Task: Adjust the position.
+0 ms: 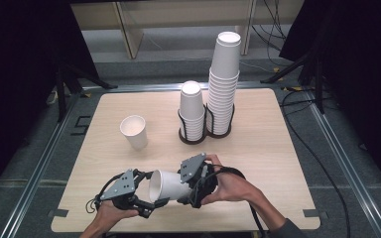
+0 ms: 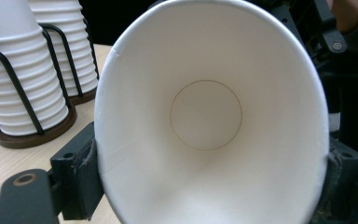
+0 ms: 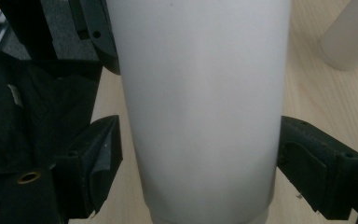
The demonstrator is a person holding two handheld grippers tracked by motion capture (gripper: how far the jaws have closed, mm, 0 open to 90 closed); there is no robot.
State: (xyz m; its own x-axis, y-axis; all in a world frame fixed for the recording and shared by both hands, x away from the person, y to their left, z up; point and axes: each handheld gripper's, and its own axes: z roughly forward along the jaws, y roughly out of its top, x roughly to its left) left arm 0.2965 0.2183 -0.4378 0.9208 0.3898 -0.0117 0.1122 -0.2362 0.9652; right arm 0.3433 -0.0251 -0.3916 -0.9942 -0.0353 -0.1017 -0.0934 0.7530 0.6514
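Observation:
A white paper cup (image 1: 167,186) lies on its side in the air above the table's near edge, between my two grippers. My left gripper (image 1: 150,191) is shut on its rim. In the left gripper view I look straight into the cup (image 2: 205,116), and both jaws of the left gripper (image 2: 212,163) press on the rim's sides. My right gripper (image 1: 189,186) is at the cup's base end. In the right gripper view its jaws straddle the cup's wall (image 3: 205,102), with a thin gap at the left jaw, so the right gripper (image 3: 200,158) looks open.
A single upright paper cup (image 1: 134,131) stands left of centre on the wooden table (image 1: 258,148). Behind centre, a black wire holder (image 1: 198,139) carries a short cup stack (image 1: 192,111) and a tall cup stack (image 1: 224,84). Cables run along the floor at the right.

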